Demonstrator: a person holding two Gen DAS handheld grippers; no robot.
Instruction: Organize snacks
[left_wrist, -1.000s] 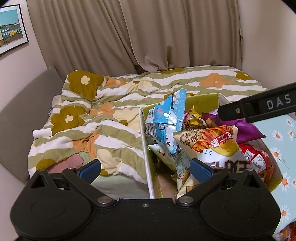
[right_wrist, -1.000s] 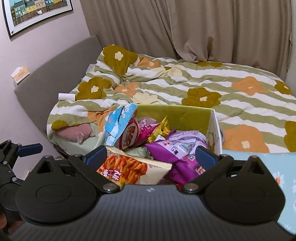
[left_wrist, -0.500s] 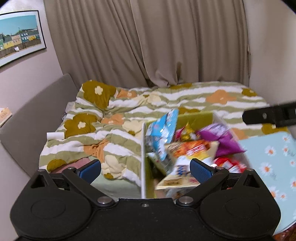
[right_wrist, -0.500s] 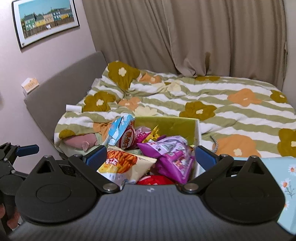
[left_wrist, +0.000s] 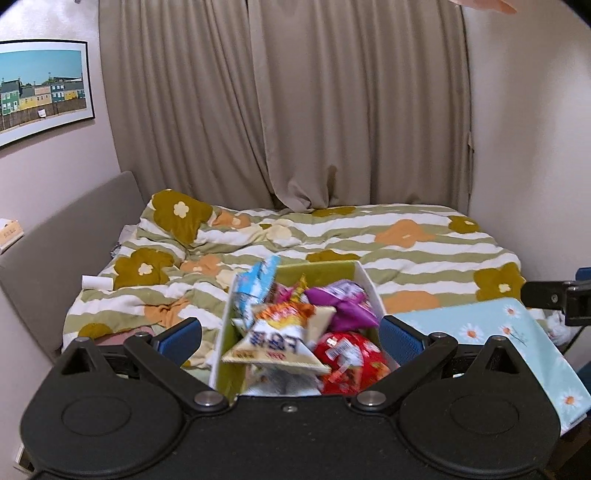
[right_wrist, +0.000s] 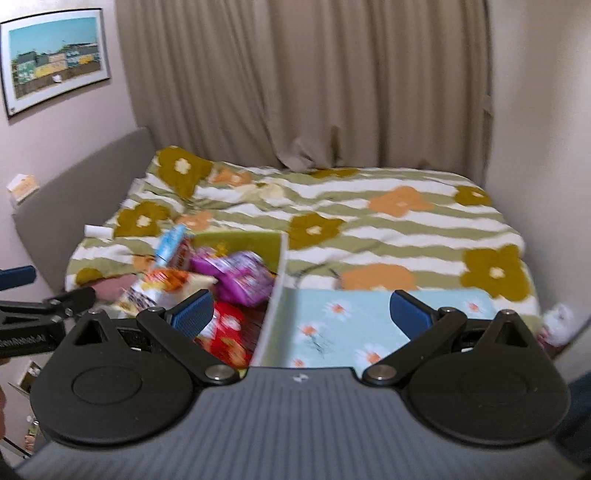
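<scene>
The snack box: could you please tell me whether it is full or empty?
Full. The box is heaped with packets: a purple bag, a red bag and a blue packet rise above its rim.

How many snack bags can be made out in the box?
5: blue bag at the far left, orange bag in front, purple bag at the right, red bag nearest, yellow bag behind. Others are likely buried.
</scene>
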